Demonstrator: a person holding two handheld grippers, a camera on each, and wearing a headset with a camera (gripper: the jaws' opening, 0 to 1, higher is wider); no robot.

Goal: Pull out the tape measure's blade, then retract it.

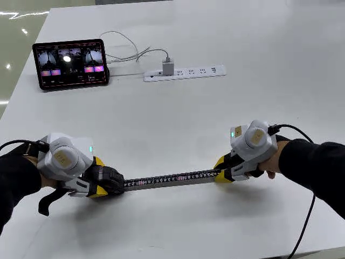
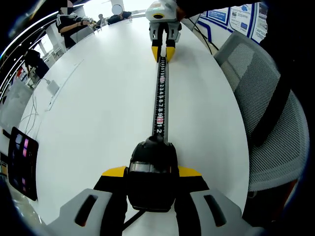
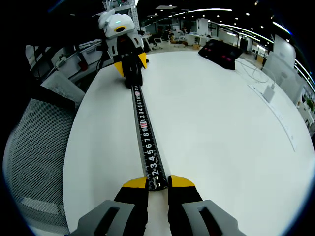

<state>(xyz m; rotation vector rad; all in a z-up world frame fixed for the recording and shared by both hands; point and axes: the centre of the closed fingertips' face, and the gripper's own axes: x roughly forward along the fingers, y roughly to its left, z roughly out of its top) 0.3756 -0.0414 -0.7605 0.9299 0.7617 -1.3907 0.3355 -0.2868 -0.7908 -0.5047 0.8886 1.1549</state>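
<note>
The tape measure (image 2: pixel 152 172) is at the near side of the white table (image 1: pixel 215 108). Its black body is clamped between the yellow-tipped jaws of the left gripper (image 1: pixel 99 178). Its blade (image 1: pixel 170 178) is drawn out in a straight line low along the tabletop, numbers facing up; whether it touches the surface I cannot tell. The blade reaches across to the right gripper (image 1: pixel 221 170), whose jaws are pinched on its free end. The two grippers face each other, well apart.

Further back on the table a tablet (image 1: pixel 70 63) stands propped with its screen lit. Near it lies a white power strip (image 1: pixel 186 72) with a charger (image 1: pixel 168 67) plugged in and thin cables (image 1: pixel 129 51) trailing behind. A grey mesh chair (image 2: pixel 266 98) stands just beside the table's edge.
</note>
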